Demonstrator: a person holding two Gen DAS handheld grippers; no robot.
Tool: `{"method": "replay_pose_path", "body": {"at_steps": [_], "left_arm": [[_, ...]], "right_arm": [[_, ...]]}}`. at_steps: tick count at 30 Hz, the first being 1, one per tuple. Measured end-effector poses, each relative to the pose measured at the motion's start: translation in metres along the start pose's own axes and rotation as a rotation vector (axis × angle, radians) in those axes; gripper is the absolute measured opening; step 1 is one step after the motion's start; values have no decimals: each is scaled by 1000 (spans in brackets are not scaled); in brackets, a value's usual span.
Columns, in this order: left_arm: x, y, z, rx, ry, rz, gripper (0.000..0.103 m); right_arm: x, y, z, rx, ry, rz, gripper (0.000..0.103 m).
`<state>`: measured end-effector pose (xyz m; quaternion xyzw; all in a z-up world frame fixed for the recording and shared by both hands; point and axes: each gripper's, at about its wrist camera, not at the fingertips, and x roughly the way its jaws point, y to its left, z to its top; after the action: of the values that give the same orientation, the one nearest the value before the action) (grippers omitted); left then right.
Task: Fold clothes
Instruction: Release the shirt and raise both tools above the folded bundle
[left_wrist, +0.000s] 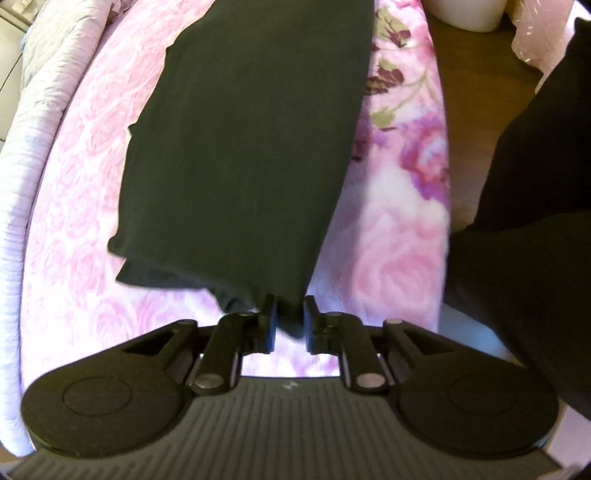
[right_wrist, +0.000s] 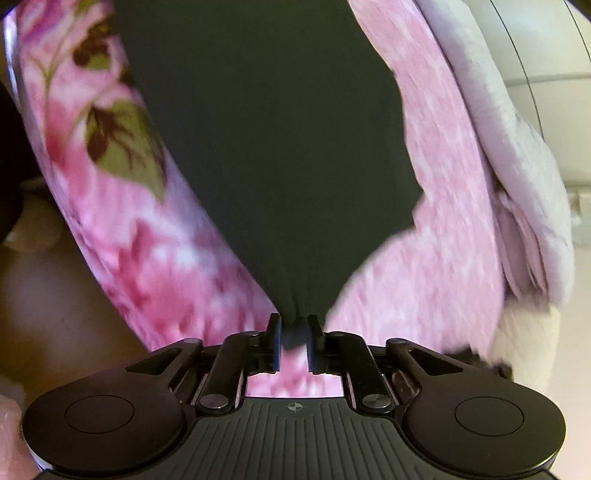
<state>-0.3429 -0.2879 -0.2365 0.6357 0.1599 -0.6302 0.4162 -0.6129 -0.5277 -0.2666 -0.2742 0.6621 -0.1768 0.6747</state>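
Observation:
A dark green-black garment (left_wrist: 243, 147) lies stretched along a pink rose-patterned bedspread (left_wrist: 81, 192). In the left wrist view its near corner hangs bunched between the jaws of my left gripper (left_wrist: 290, 317), which is shut on the cloth. In the right wrist view the same garment (right_wrist: 273, 140) narrows to a gathered point that runs into my right gripper (right_wrist: 294, 334), whose blue-padded jaws are shut on it. Both held ends are lifted off the bedspread (right_wrist: 424, 258). The far end of the garment runs out of both views.
A pale lilac quilt (left_wrist: 33, 140) borders the bedspread, seen also as the quilt (right_wrist: 517, 147) in the right wrist view. Brown floor (left_wrist: 480, 85) lies beside the bed, with a white container (left_wrist: 465, 14) and a plastic bag (left_wrist: 535, 33). A person's dark clothing (left_wrist: 535, 240) fills the right edge.

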Motion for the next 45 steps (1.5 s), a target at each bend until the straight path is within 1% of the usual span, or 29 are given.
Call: {"method": "replay_pose_path", "body": {"at_steps": [3,6,8,11,12,14,17,18,19,22,23,24,25,26,28,31,33,38,45], "left_arm": [[-18,4,-7,-35,2,3,13],[-32,10,-13,-64,-10,0,17],[-38,15,-16,-58,-41,3,20],[-47,24,-21,-42,-102,6,23],[-50,28,-25,-46,-130,4,27],[-59,36,-36,-58,-181,-5,30],[-80,51,-64,-68,-258,-13,36],[-88,56,-73,-75,-279,-12,41],[-95,61,-82,-89,-292,-18,46],[-115,77,-110,-124,-324,-45,54],[-121,81,-119,-131,-335,-52,56],[-127,85,-127,-137,-346,-59,62],[-131,88,-134,-136,-355,-63,64],[-133,90,-140,-130,-359,-66,65],[-134,93,-146,-122,-362,-68,65],[-136,95,-149,-125,-370,-67,67],[-137,97,-148,-133,-376,-61,67],[-141,103,-138,-160,-384,-66,67],[-146,108,-117,-165,-395,-74,67]], "right_arm": [[-24,-2,-7,98,14,-4,16],[-57,-3,-3,237,16,4,21],[-79,-5,3,333,6,12,26],[-114,3,19,484,-11,23,31],[-126,7,25,539,-11,21,31],[-153,15,41,657,-9,7,34],[-198,28,63,831,-4,-13,38],[-214,34,71,901,2,-8,39],[-230,39,80,979,-5,3,41],[-273,53,105,1162,-22,42,49],[-287,57,113,1219,-24,56,50],[-301,61,121,1276,-26,70,51],[-312,64,127,1327,-21,87,52],[-320,66,132,1362,-9,104,52],[-335,69,142,1412,17,135,53],[-349,71,155,1417,43,154,53],[-350,69,157,1421,60,148,53],[-345,61,148,1480,68,140,53],[-331,48,131,1499,58,143,53]]}}
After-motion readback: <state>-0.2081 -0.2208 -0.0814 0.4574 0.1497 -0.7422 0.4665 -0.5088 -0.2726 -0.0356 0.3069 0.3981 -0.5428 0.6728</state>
